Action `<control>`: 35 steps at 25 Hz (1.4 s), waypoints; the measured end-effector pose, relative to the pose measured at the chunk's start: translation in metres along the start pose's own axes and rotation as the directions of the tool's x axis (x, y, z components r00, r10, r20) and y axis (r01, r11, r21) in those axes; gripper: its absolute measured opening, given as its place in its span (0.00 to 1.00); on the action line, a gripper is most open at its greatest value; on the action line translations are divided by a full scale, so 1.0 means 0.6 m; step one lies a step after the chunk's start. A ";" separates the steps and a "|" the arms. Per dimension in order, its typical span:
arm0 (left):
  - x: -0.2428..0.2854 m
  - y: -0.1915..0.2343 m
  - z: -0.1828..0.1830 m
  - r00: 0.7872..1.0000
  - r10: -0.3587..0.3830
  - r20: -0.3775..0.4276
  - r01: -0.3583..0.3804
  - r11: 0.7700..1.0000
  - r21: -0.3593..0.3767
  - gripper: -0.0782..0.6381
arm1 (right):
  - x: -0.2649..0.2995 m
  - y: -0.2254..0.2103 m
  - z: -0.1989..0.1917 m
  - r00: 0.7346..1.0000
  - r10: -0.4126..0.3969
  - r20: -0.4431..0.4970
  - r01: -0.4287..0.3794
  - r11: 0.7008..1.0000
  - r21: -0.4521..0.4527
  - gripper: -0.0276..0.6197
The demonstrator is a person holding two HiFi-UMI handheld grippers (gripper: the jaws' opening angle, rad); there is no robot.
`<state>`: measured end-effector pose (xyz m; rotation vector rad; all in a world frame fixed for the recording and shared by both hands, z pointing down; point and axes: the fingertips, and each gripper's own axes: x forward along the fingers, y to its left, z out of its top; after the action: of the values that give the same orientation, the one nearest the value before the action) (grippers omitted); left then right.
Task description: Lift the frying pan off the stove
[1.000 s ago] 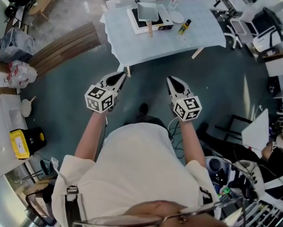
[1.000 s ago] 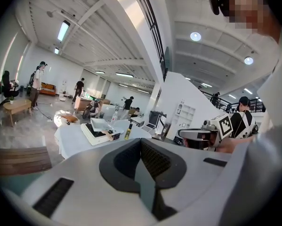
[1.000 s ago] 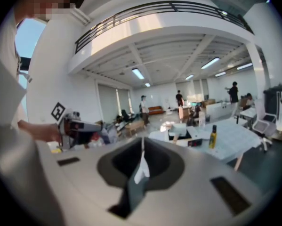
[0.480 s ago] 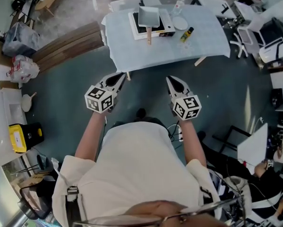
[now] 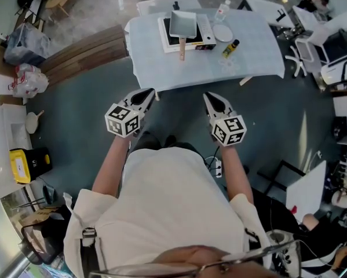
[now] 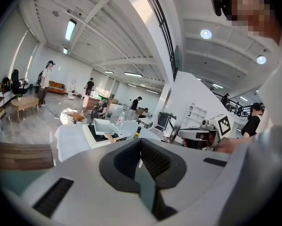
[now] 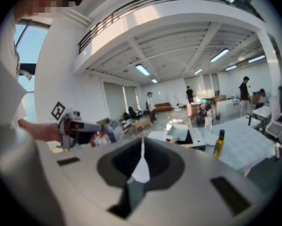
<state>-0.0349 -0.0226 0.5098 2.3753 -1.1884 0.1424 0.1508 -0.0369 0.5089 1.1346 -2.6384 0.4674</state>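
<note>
The grey rectangular frying pan point(image 5: 182, 23) with a wooden handle sits on a black-topped stove point(image 5: 201, 35) on a table under a pale blue cloth point(image 5: 161, 68), far ahead of me. My left gripper point(image 5: 150, 91) and right gripper point(image 5: 208, 95) are held side by side at chest height, well short of the table, both shut and empty. The left gripper view shows its closed jaws point(image 6: 141, 145) with the pan point(image 6: 104, 125) small beyond them. In the right gripper view, the pan point(image 7: 178, 132) lies past the closed gripper point(image 7: 142, 149).
Beside the stove stand a yellow-labelled bottle point(image 5: 230, 41), a white plate point(image 5: 223, 32) and a clear bottle point(image 5: 222, 7). Wooden planks point(image 5: 80, 51) lie on the floor at left, a yellow box point(image 5: 24, 165) by the left wall. Desks and chairs point(image 5: 329, 45) crowd the right side.
The table with the stove and pan has drawn nearer and lower in the head view. Both grippers keep the same pose in front of the body.
</note>
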 end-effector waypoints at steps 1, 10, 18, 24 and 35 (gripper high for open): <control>0.004 0.005 0.002 1.000 0.001 -0.003 -0.001 1.000 -0.001 0.15 | 0.006 -0.003 0.001 1.000 0.000 -0.003 0.000 1.000 0.002 0.10; 0.054 0.077 0.025 0.999 -0.042 -0.034 0.042 0.999 0.009 0.15 | 0.082 -0.027 0.010 0.999 -0.030 -0.027 0.031 0.999 0.016 0.10; 0.116 0.159 0.057 0.989 -0.121 -0.088 0.123 0.992 0.012 0.15 | 0.169 -0.046 0.036 0.996 -0.080 -0.032 0.081 0.996 0.032 0.10; 0.162 0.213 0.063 0.970 -0.194 -0.147 0.196 0.981 -0.001 0.15 | 0.234 -0.059 0.039 0.991 -0.123 -0.057 0.126 0.991 0.052 0.10; 0.225 0.269 0.062 0.927 -0.313 -0.205 0.305 0.950 -0.071 0.15 | 0.309 -0.077 0.038 0.979 -0.185 -0.087 0.194 0.975 0.108 0.10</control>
<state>-0.0812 -0.2198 0.5766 2.4071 -0.7009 0.2614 0.0580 -0.1981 0.5586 1.3592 -2.4349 0.6193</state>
